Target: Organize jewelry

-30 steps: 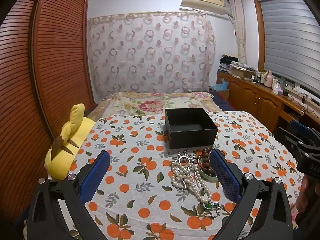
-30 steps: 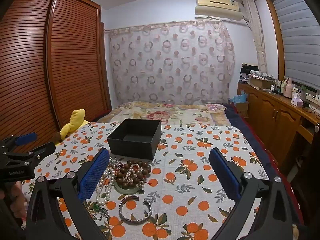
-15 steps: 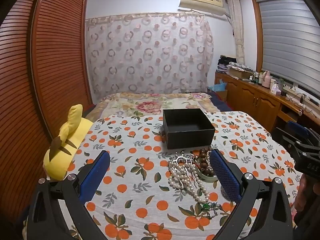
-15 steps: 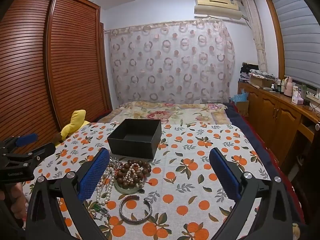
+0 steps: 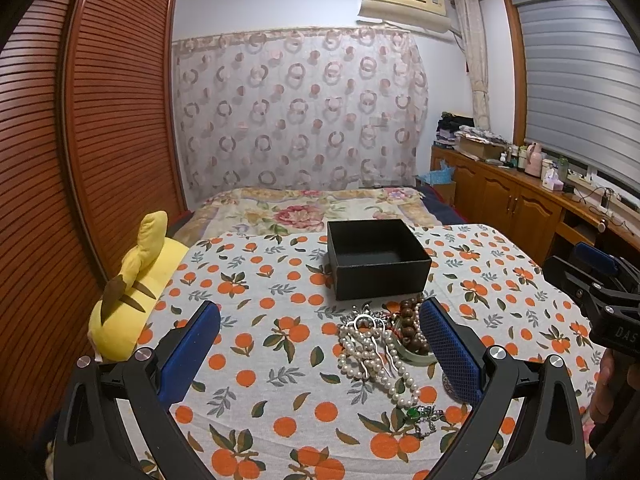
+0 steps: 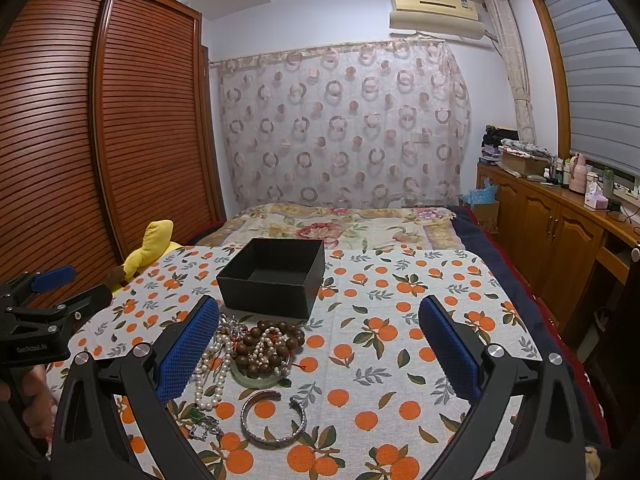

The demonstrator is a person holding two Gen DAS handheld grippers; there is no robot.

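Note:
An open black box point(image 5: 378, 262) stands empty on the orange-print cloth point(image 5: 256, 312); it also shows in the right wrist view point(image 6: 274, 278). In front of it lies a jewelry pile: a pearl necklace point(image 5: 378, 360), brown wooden beads point(image 6: 266, 346) on a pale green bangle point(image 6: 256, 378), a silver cuff bracelet point(image 6: 274, 420) and a green-stone chain point(image 5: 420, 416). My left gripper point(image 5: 320, 344) is open and empty, above the cloth just left of the pile. My right gripper point(image 6: 320, 344) is open and empty, just right of the pile.
A yellow plush toy point(image 5: 132, 300) lies at the cloth's left edge. A slatted wooden wardrobe point(image 5: 80, 160) runs along the left. A wooden cabinet point(image 6: 560, 236) with bottles stands on the right. A floral bedspread point(image 5: 312, 210) lies beyond the box.
Both views shift only slightly; the left gripper has tilted up a little. Both grippers stay open and the jewelry has not moved.

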